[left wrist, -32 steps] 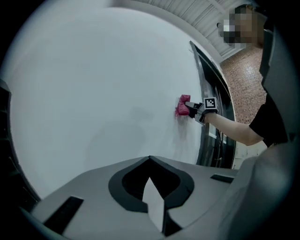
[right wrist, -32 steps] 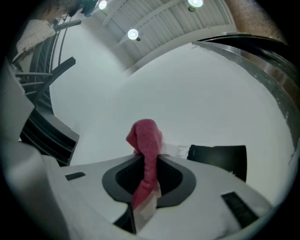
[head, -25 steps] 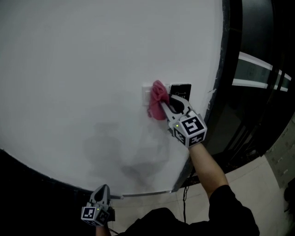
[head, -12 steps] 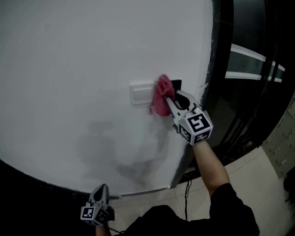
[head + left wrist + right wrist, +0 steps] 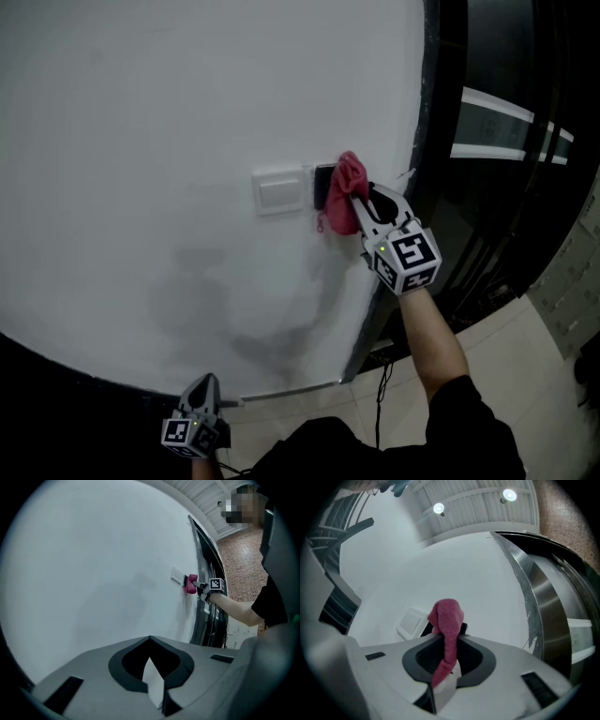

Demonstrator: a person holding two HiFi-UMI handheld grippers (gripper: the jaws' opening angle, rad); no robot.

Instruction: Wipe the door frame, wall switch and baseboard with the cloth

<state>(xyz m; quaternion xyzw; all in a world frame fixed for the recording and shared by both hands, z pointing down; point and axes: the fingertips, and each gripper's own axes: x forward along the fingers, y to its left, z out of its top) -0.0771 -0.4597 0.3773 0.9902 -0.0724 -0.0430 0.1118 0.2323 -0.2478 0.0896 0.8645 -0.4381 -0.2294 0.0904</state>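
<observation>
- Big white wall filling most of the head view, with dim grey smudges low down on it.
- Dark door frame running along the right edge of the wall, and pale floor tiles down below.
- White wall switch set in the wall, a little left of the door frame.
- Small black panel just beside the wall switch on its right, partly hidden.
- Pink cloth bunched up against the wall, over the right part of the black panel and not touching the wall switch.
- Right hand-held gripper squeezed tight on the pink cloth, holding it to the wall.
- Seen in the right gripper view: cloth pinched between the two jaws, one rounded end poking up past them, the other end hanging down toward the camera.
- Marker cube at the back of that gripper, then a bare forearm and a black sleeve.
- Left hand-held gripper low at the bottom edge of the head view, well apart from the pink cloth and the wall switch, tips near the foot of the wall.
- Seen in the left gripper view: jaws closed together, with nothing between them.
</observation>
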